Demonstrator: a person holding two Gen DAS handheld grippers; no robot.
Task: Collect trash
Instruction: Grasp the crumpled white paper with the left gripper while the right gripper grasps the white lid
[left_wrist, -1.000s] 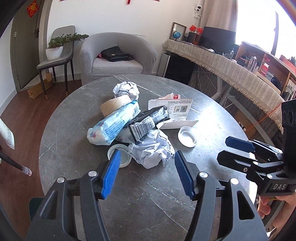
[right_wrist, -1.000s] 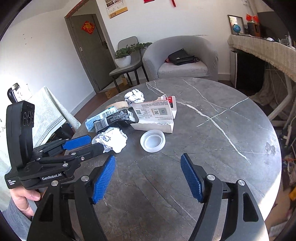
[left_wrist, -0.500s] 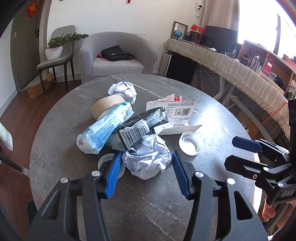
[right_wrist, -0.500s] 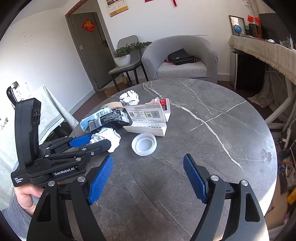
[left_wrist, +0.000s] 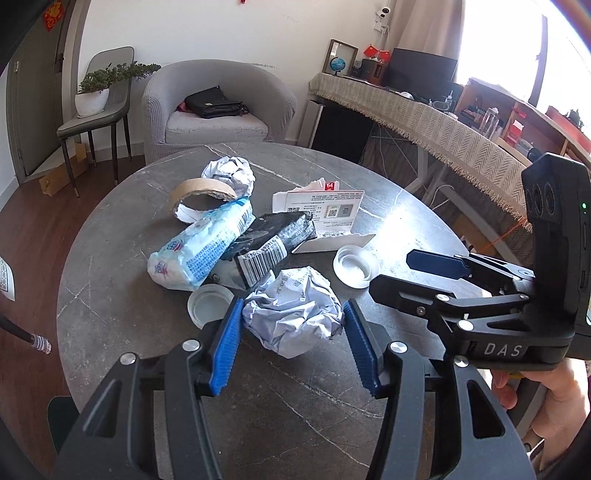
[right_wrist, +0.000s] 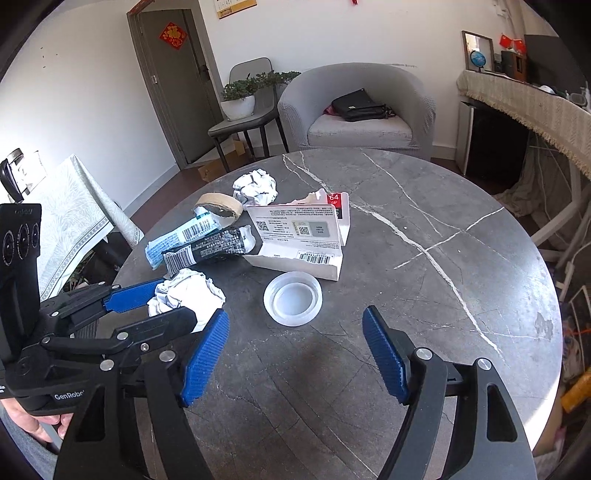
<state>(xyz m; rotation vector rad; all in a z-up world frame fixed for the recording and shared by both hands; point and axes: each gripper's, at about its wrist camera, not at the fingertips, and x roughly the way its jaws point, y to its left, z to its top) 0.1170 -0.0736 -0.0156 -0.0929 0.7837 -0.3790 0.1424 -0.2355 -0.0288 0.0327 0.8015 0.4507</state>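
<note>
Left hand-held gripper (left_wrist: 291, 328) spread around crumpled paper ball (left_wrist: 293, 310) on grey counter (left_wrist: 110, 295), left pad touching or nearly so, right pad just clear. Right hand-held gripper (right_wrist: 295, 354) spread, jaws just closing, nothing between; clear plastic lid (right_wrist: 293, 298) just beyond.

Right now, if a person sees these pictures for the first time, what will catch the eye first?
First, the heap of trash in the middle of the round grey table: wrappers, a torn white box and a tape roll. Nearest, a crumpled paper ball sits between the blue pads of the left gripper, which flank it closely. The right gripper hangs open just short of a clear plastic lid.
</note>
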